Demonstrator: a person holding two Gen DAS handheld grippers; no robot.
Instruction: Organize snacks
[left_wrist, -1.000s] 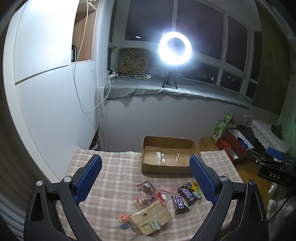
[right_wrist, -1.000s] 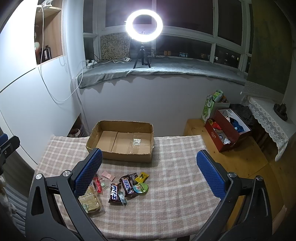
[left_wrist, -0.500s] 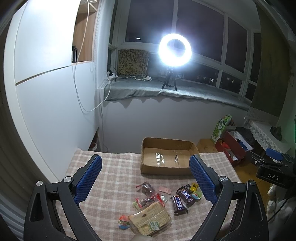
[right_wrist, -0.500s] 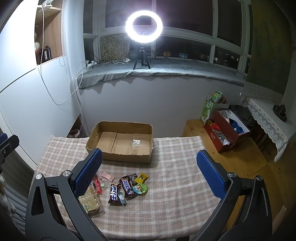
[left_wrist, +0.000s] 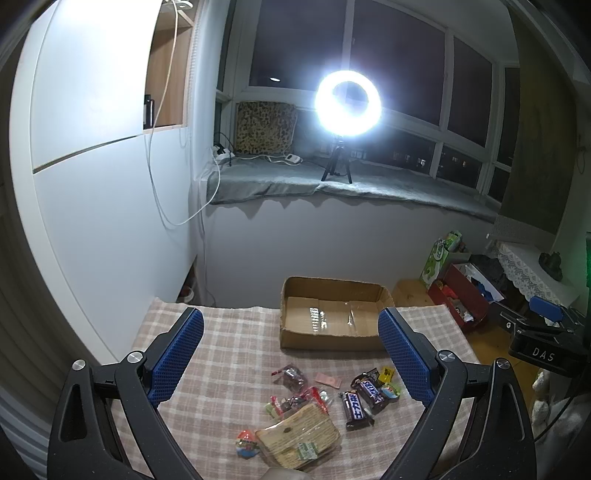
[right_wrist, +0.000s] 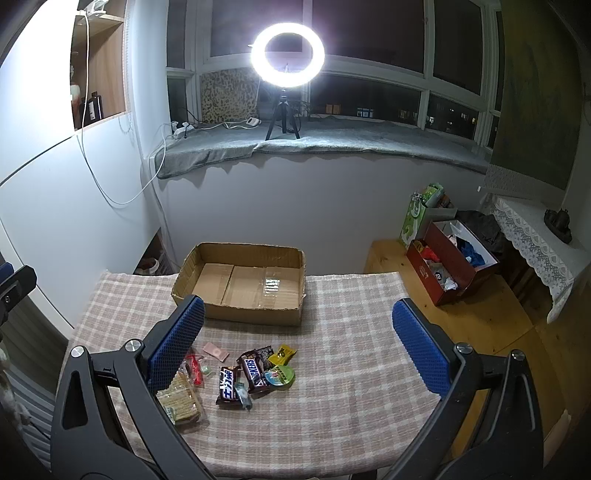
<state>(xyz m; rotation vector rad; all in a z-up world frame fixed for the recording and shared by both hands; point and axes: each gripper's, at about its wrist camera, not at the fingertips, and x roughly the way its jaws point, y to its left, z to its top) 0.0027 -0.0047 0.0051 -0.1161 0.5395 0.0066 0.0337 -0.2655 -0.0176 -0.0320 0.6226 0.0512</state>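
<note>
An open, empty cardboard box (left_wrist: 334, 321) (right_wrist: 242, 284) sits at the far side of a checked tablecloth (right_wrist: 351, 369). In front of it lies a loose heap of snacks: two dark chocolate bars (left_wrist: 364, 397) (right_wrist: 243, 376), a wrapped cracker pack (left_wrist: 299, 437) (right_wrist: 181, 400), a small pink packet (right_wrist: 215, 350), a green round sweet (right_wrist: 281, 374) and several small candies. My left gripper (left_wrist: 291, 356) hangs open above the heap, holding nothing. My right gripper (right_wrist: 297, 349) is open too, over the table's middle, right of the heap.
A ring light on a tripod (right_wrist: 287, 48) glares from the window sill. A white wall and cabinet (left_wrist: 92, 184) stand at the left. On the wooden floor to the right are a red box of clutter (right_wrist: 448, 262), a green bag (right_wrist: 419, 214) and a lace-covered side table (right_wrist: 535, 243).
Both views have shifted only slightly; the snacks and box sit a little lower in the left wrist view. Both grippers stay open and nothing on the table has moved.
</note>
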